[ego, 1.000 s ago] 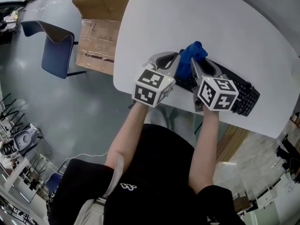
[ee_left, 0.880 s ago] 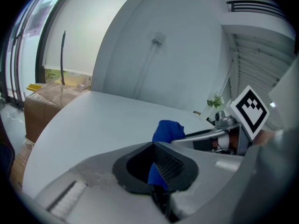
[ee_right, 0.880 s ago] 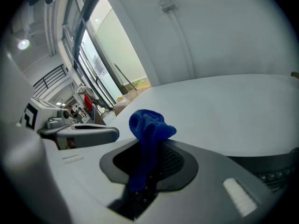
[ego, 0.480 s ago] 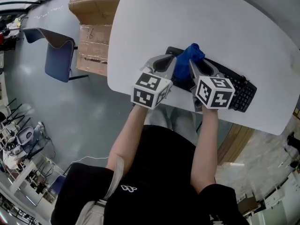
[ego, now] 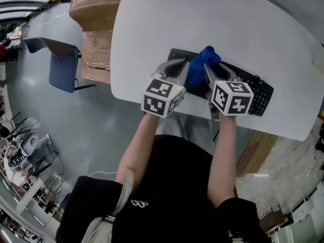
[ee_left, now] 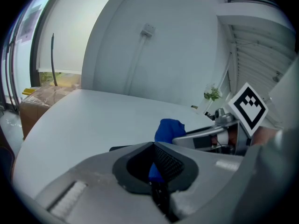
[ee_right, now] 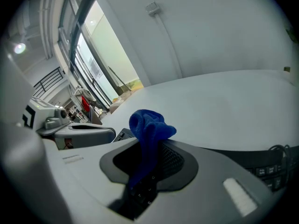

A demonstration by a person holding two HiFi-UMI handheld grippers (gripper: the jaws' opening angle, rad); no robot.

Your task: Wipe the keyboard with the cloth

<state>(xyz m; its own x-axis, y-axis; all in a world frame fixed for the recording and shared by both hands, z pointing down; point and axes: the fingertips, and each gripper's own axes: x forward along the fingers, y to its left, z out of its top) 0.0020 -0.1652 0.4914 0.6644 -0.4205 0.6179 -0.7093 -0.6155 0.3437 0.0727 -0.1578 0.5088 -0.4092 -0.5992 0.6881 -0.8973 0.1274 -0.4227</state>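
Observation:
A black keyboard [ego: 255, 97] lies along the near edge of the white table [ego: 238, 29]. The blue cloth [ego: 202, 62] sits bunched on the keyboard's left half. My right gripper [ego: 207, 71] is shut on the cloth [ee_right: 148, 125], which bulges up above its jaws with keys showing underneath. My left gripper [ego: 186, 73] comes in from the left, touching the same cloth. Its jaws are closed, with a strip of blue cloth [ee_left: 154, 171] between its pads. The bunched cloth and the right gripper [ee_left: 205, 136] show just beyond it.
Cardboard boxes [ego: 93, 14] stand on the floor left of the table, with a blue chair [ego: 63, 67] beside them. The table's near edge [ego: 152, 103] runs right under the grippers. A cable [ego: 255, 77] lies at the keyboard's right end.
The head camera has shifted, so more of the keyboard's left end shows. Both grippers and the cloth stay at about the same spot on the keyboard.

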